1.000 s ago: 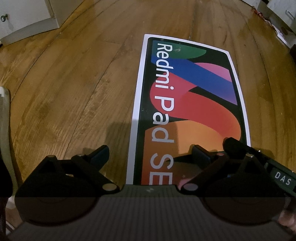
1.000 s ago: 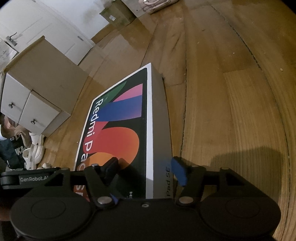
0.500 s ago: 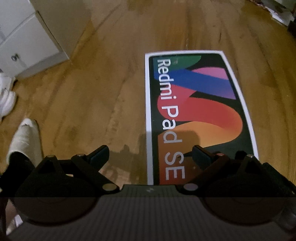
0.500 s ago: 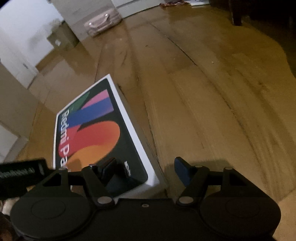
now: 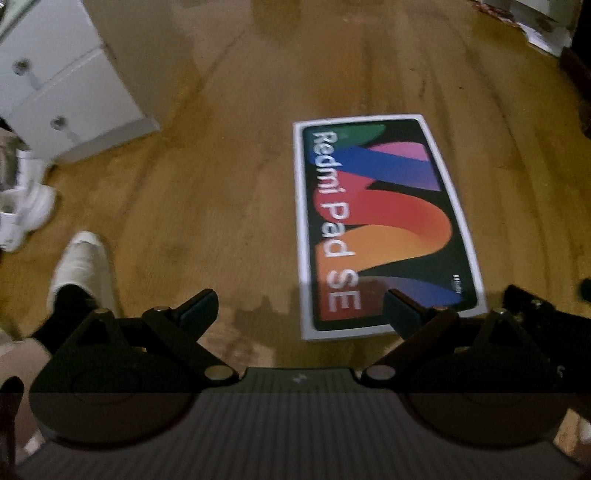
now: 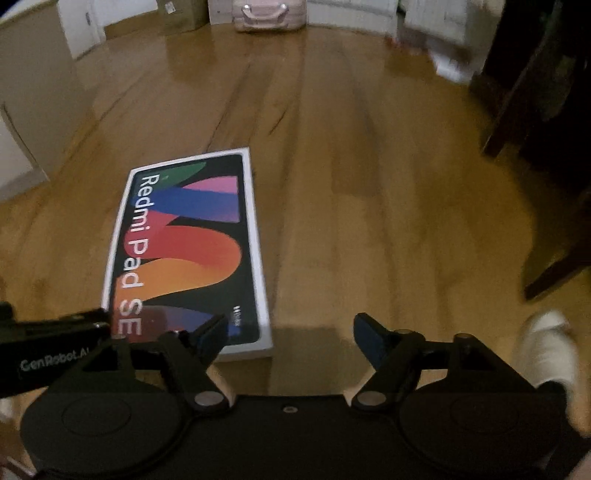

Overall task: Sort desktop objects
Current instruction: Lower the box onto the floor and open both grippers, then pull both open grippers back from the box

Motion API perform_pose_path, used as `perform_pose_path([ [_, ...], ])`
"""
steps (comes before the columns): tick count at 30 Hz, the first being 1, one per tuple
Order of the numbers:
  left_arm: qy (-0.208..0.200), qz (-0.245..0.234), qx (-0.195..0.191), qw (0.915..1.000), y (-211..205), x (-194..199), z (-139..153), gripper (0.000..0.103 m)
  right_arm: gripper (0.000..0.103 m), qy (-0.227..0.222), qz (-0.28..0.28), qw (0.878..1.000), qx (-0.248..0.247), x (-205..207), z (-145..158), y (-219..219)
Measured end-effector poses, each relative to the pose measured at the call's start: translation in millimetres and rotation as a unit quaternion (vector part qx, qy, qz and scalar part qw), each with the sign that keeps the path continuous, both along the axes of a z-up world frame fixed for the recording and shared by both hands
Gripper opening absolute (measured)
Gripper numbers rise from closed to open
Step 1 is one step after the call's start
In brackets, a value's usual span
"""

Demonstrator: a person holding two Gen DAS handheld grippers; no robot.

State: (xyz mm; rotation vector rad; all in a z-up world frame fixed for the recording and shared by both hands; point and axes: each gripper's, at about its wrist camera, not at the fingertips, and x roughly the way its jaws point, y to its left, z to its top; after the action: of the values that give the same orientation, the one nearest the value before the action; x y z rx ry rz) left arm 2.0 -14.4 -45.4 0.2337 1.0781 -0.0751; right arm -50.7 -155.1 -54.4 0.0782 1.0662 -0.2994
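On the wooden floor point(image 5: 229, 177), which fills most of both views, a white cabinet point(image 5: 62, 92) with two drawers and round knobs stands at the far left edge of the left wrist view, and dark furniture point(image 6: 546, 110) stands at the right edge of the right wrist view. By the far wall in the right wrist view a pale pink case point(image 6: 271, 14) sits on the floor. The tablet box point(image 5: 384, 225), printed "Redmi Pad SE" with green, blue, pink, red and orange shapes on black inside a white border, lies flat on the floor with its long side running away from the cameras; nothing grips it. In the right wrist view the same box point(image 6: 188, 251) lies left of the middle. The left gripper point(image 5: 299, 306) is held above the floor with its two fingers spread wide and empty; its right finger overlaps the near right corner of the box in the picture, but contact I cannot tell. The right gripper point(image 6: 291, 332) is also spread and empty, with bare floor between its fingers and the box's near right corner just behind its left finger. A white shoe point(image 5: 83, 266) shows at the left in the left wrist view, and another white shoe point(image 6: 550, 343) at the right in the right wrist view.
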Motion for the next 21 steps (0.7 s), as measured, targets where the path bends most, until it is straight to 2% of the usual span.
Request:
perform_pose_path([
  [2, -0.003, 0.003, 0.005, 1.0, 5, -5, 3, 0.097, 0.081, -0.001, 0.016, 1.0, -0.017, 0, 7, 7],
  [5, 0.001, 0.016, 0.014, 0.9998, 10, -8, 1, 0.097, 0.081, 0.004, 0.023, 1.0, -0.014, 2, 12, 13],
  [9, 0.008, 0.015, 0.015, 0.9997, 11, -14, -4, 0.097, 0.081, 0.006, 0.03, 0.999, -0.038, -4, 11, 23],
  [15, -0.003, 0.005, 0.062, 0.9981, 5, -20, -9, 0.097, 0.081, 0.002, 0.025, 0.997, -0.076, -7, 1, 39],
  [21, -0.002, 0.002, 0.039, 0.9992, 3, -19, -12, 0.097, 0.081, 0.0, 0.01, 0.995, -0.102, -2, 0, 39],
])
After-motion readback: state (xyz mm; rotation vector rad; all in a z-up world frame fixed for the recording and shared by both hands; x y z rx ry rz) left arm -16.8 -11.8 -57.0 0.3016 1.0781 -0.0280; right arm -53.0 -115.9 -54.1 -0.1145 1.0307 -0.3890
